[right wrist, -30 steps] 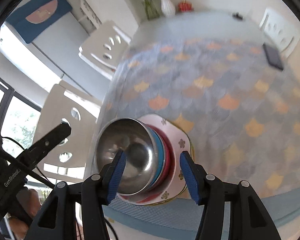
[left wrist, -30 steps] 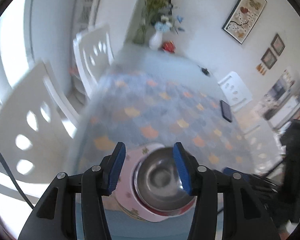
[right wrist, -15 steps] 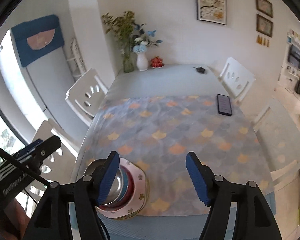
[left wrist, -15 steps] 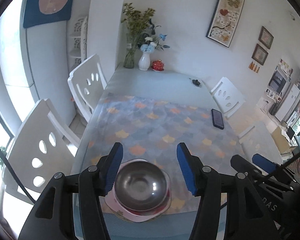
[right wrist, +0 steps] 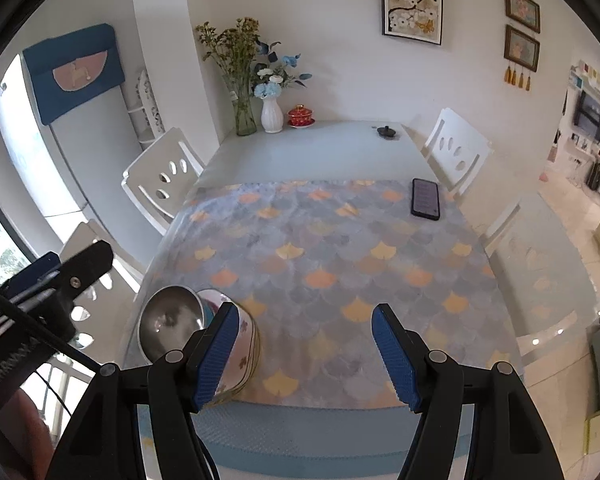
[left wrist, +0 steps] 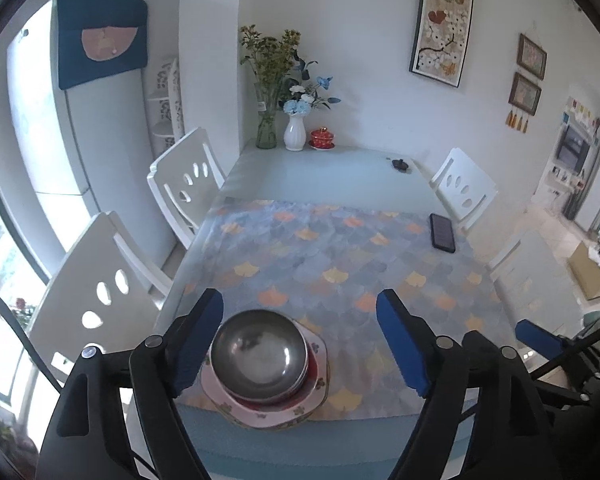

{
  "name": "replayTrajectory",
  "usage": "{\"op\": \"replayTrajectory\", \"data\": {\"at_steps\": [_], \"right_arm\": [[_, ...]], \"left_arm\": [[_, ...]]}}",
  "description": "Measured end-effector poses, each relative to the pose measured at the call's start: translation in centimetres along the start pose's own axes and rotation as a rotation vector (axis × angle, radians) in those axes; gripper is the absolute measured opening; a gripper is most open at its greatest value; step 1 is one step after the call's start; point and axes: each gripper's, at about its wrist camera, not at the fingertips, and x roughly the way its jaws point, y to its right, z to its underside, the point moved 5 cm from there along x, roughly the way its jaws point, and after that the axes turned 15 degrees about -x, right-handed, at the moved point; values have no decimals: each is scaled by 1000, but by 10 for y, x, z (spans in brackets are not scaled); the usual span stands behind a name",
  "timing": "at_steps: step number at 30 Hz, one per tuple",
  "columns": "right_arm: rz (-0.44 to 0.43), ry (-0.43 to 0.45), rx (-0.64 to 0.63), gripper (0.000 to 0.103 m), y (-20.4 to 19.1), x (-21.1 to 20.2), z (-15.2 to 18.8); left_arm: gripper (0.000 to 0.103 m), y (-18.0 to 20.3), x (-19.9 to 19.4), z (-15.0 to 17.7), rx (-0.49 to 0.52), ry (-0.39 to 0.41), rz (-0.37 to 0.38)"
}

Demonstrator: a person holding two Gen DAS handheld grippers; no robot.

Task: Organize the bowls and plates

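Since a second ago both grippers have risen off the stack. The left gripper (left wrist: 300,336) has just been opening, wide and empty above the bowl (left wrist: 259,356) on the plate (left wrist: 318,380) at the table's near left edge. The right gripper (right wrist: 304,354) has spread too, released, holding nothing.

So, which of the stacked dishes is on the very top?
The steel bowl is on top. It is plain shiny metal, while the pink floral plate lies at the bottom with coloured dishes between them.

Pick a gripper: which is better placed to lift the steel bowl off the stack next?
Left, likely. The steel bowl sits just inside the open left gripper, beside its left finger. The right gripper, also open, has the stack off to its left side.
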Motion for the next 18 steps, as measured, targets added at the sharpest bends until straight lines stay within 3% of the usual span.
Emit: {"op": "replayTrajectory", "data": {"at_steps": [18], "right_arm": [[-33, -68, 18, 68, 11, -10, 46]], "left_arm": [[78, 8, -21, 40, 20, -61, -80]]}}
